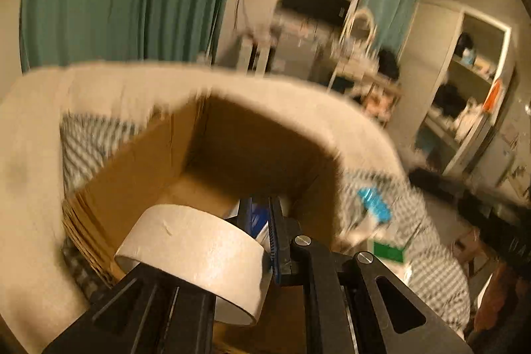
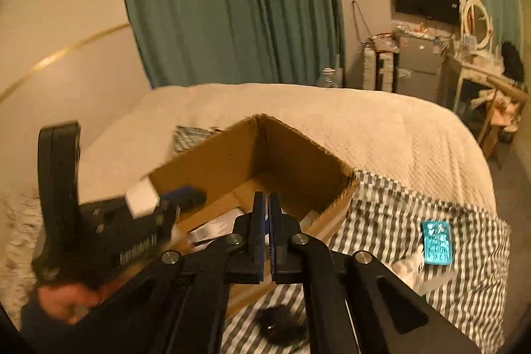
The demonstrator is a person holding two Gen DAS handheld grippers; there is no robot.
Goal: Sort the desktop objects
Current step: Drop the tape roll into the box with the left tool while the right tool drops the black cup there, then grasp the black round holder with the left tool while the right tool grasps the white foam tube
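Teal curtains (image 2: 229,5) hang behind a bed (image 2: 381,128) covered in a cream quilt, with a grey-and-white striped cloth (image 2: 431,221) spread over its near right part. An open cardboard box (image 2: 252,155) stands on the bed; its far walls rise upright to a corner, its right wall ends at a ragged top edge just beside the striped cloth, and papers lie on its floor. To the right of the box the cloth offers open room, broken by a turquoise card (image 2: 436,243) and, near the camera, a dark object (image 2: 278,324) too blurred to tell.

From the left wrist view, the left hand-held gripper (image 1: 232,257) carries a roll of cream tape (image 1: 195,254), clamped between its fingers and poised over the near edge of the box, above the opening. In the right wrist view that same gripper comes in from the left, tilted toward the box, with a hand (image 2: 63,301) at its grip. The right hand-held gripper (image 2: 266,238) is pressed nearly closed, empty, pointing into the box over its near edge.
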